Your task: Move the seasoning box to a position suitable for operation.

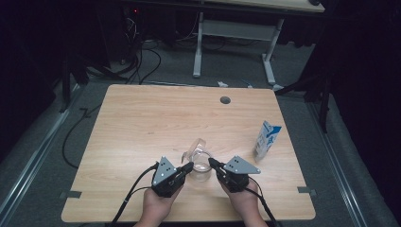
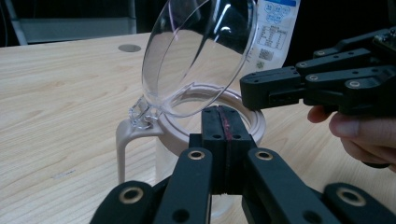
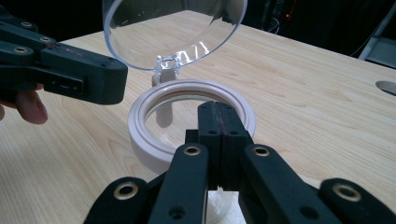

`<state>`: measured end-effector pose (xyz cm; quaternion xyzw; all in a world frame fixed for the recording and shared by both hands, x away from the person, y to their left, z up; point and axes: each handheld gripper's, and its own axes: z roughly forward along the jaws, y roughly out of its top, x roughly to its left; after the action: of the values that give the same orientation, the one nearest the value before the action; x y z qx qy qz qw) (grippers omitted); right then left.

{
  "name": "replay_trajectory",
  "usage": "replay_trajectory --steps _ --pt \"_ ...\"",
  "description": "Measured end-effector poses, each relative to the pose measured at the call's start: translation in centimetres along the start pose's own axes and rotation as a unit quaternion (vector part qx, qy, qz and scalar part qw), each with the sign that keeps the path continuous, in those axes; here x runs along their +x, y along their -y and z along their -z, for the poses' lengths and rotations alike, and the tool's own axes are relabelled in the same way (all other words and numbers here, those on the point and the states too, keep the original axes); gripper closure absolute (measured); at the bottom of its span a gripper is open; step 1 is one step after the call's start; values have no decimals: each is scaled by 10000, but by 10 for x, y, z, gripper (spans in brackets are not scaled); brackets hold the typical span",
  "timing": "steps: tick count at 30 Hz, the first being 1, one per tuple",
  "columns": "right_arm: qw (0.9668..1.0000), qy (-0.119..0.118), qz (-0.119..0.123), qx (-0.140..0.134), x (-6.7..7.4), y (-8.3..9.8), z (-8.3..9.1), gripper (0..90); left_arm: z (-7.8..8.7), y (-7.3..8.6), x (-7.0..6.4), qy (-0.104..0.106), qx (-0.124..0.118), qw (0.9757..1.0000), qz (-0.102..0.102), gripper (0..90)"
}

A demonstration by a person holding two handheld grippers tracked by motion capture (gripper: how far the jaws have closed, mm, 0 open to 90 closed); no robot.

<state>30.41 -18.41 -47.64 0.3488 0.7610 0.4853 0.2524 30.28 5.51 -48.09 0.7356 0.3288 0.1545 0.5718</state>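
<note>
Both hand-held grippers, left [image 1: 188,167] and right [image 1: 212,163], have jaws pressed together, empty, flanking the clear jug [image 1: 200,166] standing near the table [image 1: 142,123] front edge; a sideways nudge against its raised lid [image 1: 196,145] could topple it

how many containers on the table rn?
2. A clear pitcher with its hinged lid up, near the front edge between the left gripper and right gripper; a milk carton standing at the right.
</note>
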Motion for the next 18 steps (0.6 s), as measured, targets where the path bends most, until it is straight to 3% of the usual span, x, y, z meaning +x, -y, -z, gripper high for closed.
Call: replay_trajectory --steps 18 --pt "10000 -19 -2 -8 1 0 -1 900 6 -1 8 -216 -161 9996 116 900"
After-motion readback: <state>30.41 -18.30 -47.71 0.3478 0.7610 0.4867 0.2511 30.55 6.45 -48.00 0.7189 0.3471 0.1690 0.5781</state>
